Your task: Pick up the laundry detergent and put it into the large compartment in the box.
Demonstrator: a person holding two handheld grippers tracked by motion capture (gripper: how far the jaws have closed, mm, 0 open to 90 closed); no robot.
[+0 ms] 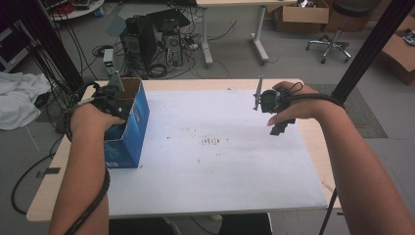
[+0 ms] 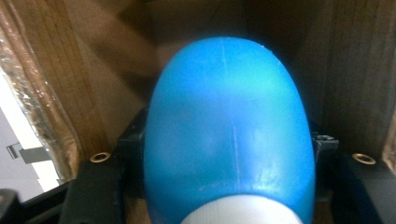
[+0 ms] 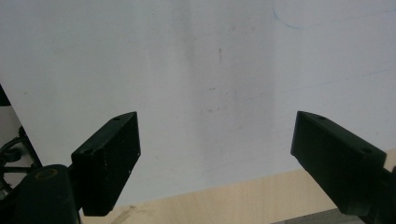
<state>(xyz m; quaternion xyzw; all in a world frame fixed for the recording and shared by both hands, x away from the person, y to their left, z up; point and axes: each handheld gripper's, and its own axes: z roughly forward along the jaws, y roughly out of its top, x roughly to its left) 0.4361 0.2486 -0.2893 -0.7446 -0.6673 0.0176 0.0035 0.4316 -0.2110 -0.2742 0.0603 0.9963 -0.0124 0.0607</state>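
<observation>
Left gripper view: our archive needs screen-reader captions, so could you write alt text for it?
A smooth blue egg-shaped object with a white end nearest the camera sits between the black jaws of the left tool, inside a brown cardboard box. A strip of white surface shows at far left.

Smooth, glossy blue plastic on the egg-shaped bottle [image 2: 229, 135], a mould seam down it; raw brown cardboard inside the box [image 1: 128, 122], printed blue outside; matt white sheet [image 1: 220, 156] over the pale wood table [image 1: 49, 196]; matt black plastic right gripper [image 3: 215, 161].
</observation>
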